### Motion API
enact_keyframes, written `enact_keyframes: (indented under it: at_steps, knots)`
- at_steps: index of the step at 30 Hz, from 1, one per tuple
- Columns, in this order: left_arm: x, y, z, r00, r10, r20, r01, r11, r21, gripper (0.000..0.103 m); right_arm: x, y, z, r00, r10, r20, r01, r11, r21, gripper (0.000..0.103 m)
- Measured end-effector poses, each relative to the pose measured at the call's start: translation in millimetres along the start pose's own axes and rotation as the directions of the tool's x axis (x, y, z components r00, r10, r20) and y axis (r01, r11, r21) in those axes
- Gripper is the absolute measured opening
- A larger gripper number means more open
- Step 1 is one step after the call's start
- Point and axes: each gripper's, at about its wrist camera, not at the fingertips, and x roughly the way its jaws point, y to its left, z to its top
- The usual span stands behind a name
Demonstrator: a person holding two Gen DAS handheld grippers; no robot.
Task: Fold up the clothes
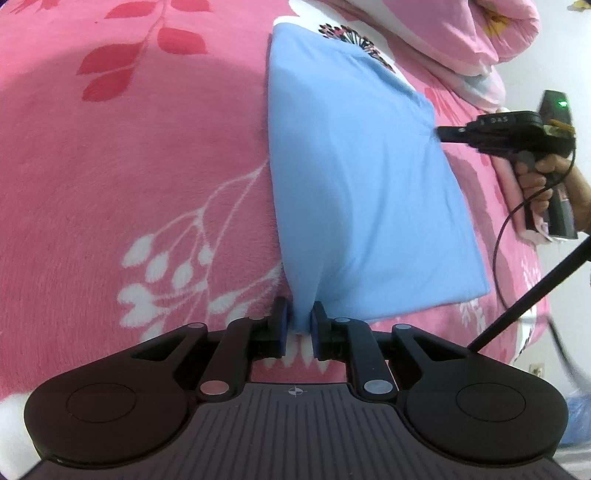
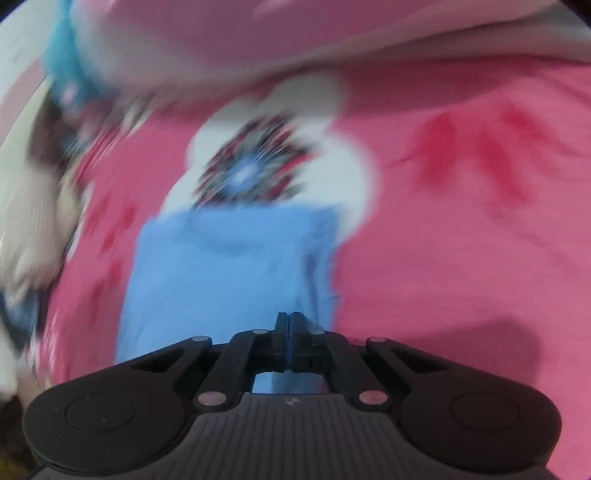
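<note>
A light blue folded garment (image 1: 362, 184) lies on a pink floral blanket (image 1: 129, 166). My left gripper (image 1: 298, 325) is shut on the garment's near corner, and the cloth bunches between its blue pads. My right gripper (image 1: 441, 133), held by a person's hand (image 1: 543, 181), pinches the garment's right edge, where creases radiate from its tip. In the blurred right wrist view, the right gripper (image 2: 290, 317) has its jaws together over the blue garment (image 2: 221, 266), with a fold of cloth rising to them.
A rolled pink quilt (image 1: 461, 33) lies at the far end of the bed. A black cable (image 1: 517, 221) and a dark rod (image 1: 535, 295) cross the right side. The pink blanket (image 2: 461, 240) stretches wide to the garment's left.
</note>
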Motion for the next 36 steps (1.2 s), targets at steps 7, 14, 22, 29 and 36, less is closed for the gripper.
enact_keyframes:
  at_steps: [7, 14, 22, 29, 36]
  knots:
    - [-2, 0, 0, 1.0, 0.001, -0.006, -0.001, 1.0, 0.008, 0.015, 1, 54, -16, 0.99, 0.117, -0.081, -0.131, 0.973, -0.191, 0.003]
    - [0, -1, 2, 1.0, -0.008, -0.01, 0.009, 1.0, 0.024, 0.015, -22, 26, -57, 0.978, -0.19, -0.092, 0.147, 0.925, -0.35, 0.007]
    - [0, -3, 2, 1.0, -0.002, -0.014, 0.003, 1.0, 0.022, 0.015, -17, 115, -91, 0.996, -0.056, -0.069, -0.002, 0.76, -0.65, 0.019]
    - [1, -2, 3, 1.0, -0.012, -0.008, 0.012, 1.0, 0.016, 0.015, -38, 72, -130, 0.961, -0.243, -0.131, 0.106, 0.763, -0.638, 0.032]
    - [1, -5, 4, 1.0, -0.006, -0.01, 0.007, 1.0, 0.018, 0.016, -29, 130, -126, 0.998, -0.065, -0.025, 0.028, 0.7, -0.714, 0.032]
